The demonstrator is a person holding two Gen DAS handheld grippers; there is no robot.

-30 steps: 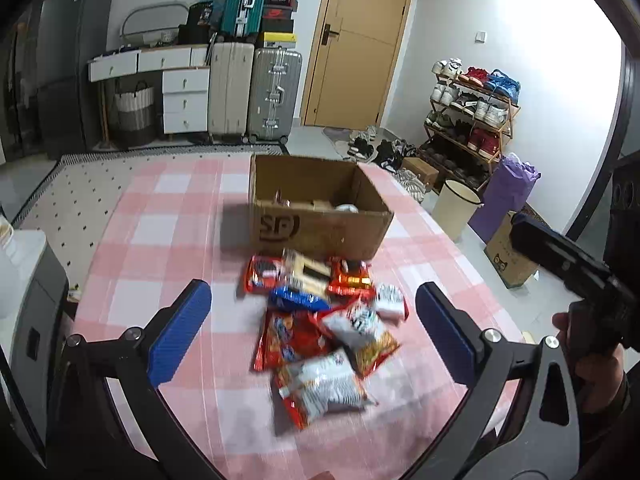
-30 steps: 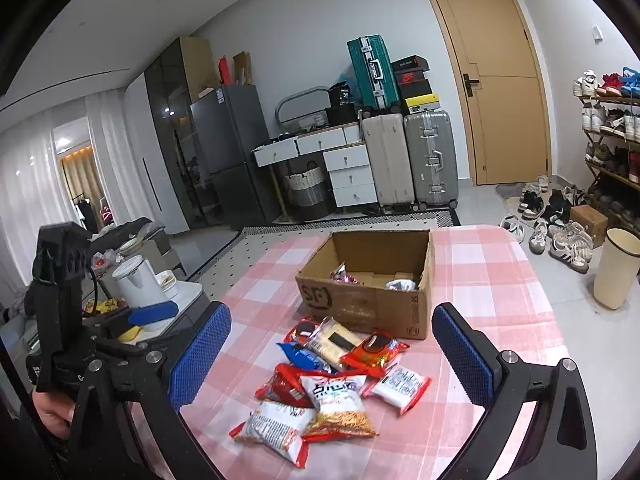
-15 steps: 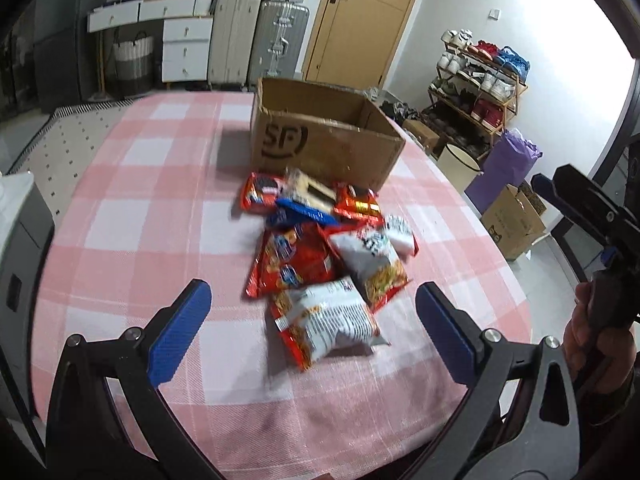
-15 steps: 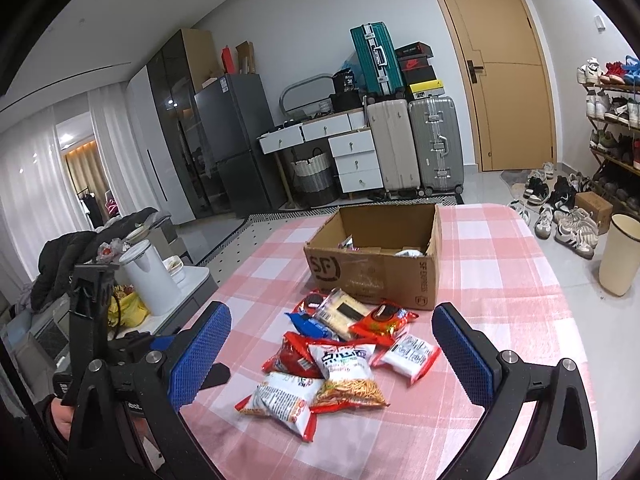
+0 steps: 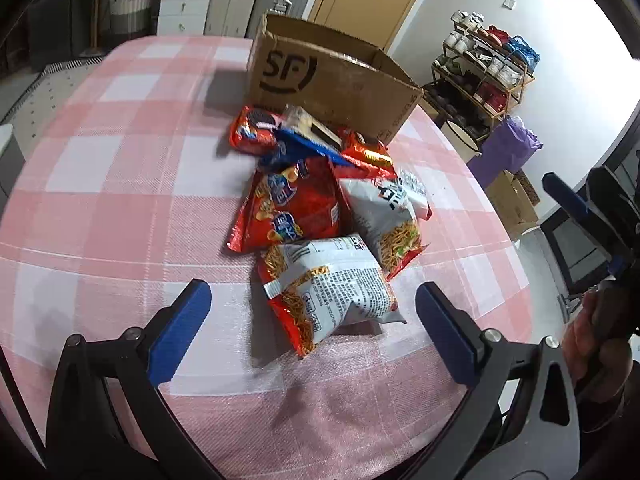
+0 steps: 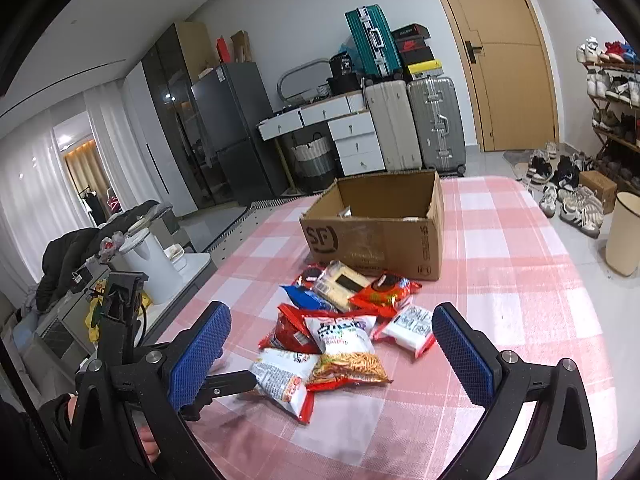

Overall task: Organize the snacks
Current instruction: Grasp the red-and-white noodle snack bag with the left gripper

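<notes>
A pile of snack bags lies on the pink checked table in front of an open cardboard box. My left gripper is open and low over the pile's near end. A white and red noodle snack bag sits between and just ahead of its blue pads. Behind it are a red chip bag and another white bag. My right gripper hangs open, higher up and back from the pile, holding nothing. The box has a few items inside.
Off the table's right side are a shoe rack, a cream bin and a purple bag. A white kettle stands left of the table. Suitcases, drawers and a door line the back wall.
My left gripper has tilted down and come closer to the pile, so the nearest noodle bag now lies between its fingers. The right gripper has drifted slightly nearer. Both stay open.
</notes>
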